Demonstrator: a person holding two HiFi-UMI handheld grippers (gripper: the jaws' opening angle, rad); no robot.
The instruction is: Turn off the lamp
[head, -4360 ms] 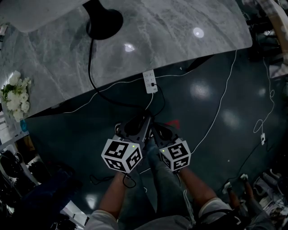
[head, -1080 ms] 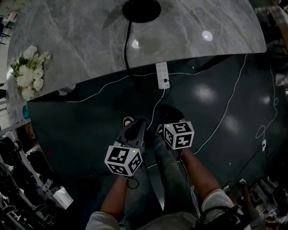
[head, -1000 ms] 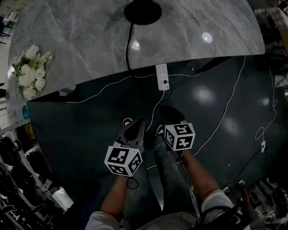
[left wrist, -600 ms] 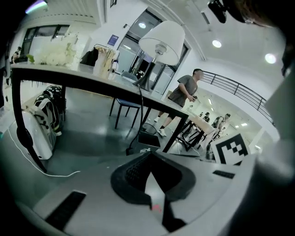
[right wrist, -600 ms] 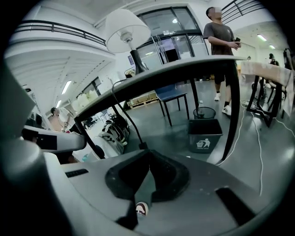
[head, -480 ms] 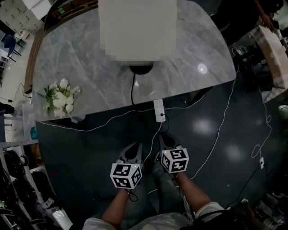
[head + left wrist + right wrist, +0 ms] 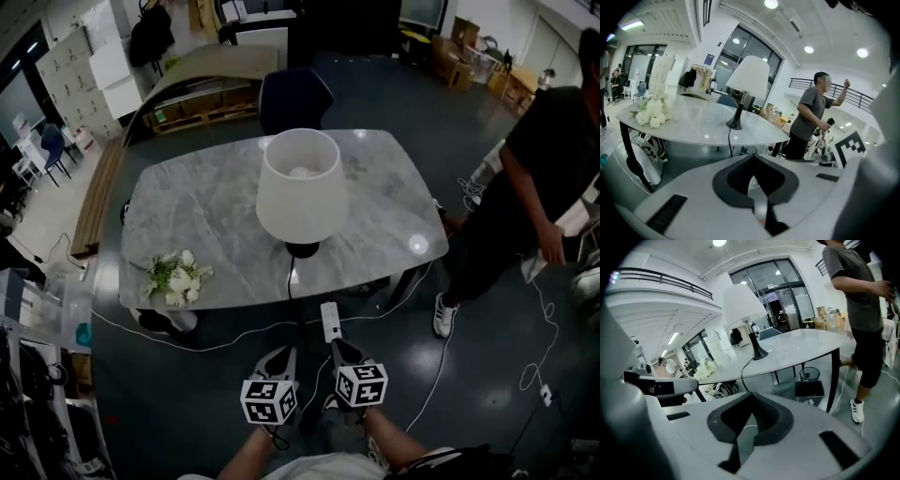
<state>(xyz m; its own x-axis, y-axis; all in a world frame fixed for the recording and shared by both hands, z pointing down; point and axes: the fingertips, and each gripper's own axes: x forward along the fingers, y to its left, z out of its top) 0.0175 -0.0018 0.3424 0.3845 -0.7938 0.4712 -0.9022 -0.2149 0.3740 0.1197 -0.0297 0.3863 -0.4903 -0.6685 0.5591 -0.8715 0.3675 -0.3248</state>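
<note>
The lamp [image 7: 302, 192] has a white shade and a black base [image 7: 302, 249] and stands near the front edge of the grey marble table [image 7: 206, 211]. Its black cord drops to a white power strip [image 7: 329, 321] on the floor. Whether the lamp is lit I cannot tell. My left gripper [image 7: 281, 351] and right gripper [image 7: 337, 345] are side by side low in the head view, short of the table, both shut and empty. In the left gripper view the lamp [image 7: 749, 75] rises beyond the shut left gripper [image 7: 753, 155]. In the right gripper view the lamp [image 7: 743, 303] stands beyond the right gripper [image 7: 752, 393].
White flowers [image 7: 176, 277] lie on the table's left front part. A person in dark clothes [image 7: 525, 187] stands to the right of the table. A dark chair [image 7: 293, 98] is behind it. White cables [image 7: 450, 347] trail over the dark floor, and a bin [image 7: 809, 392] stands under the table.
Both grippers have risen together, still shut. The head view has swung up from the floor and table edge, so the whole table, the lamp shade and the person now show.
</note>
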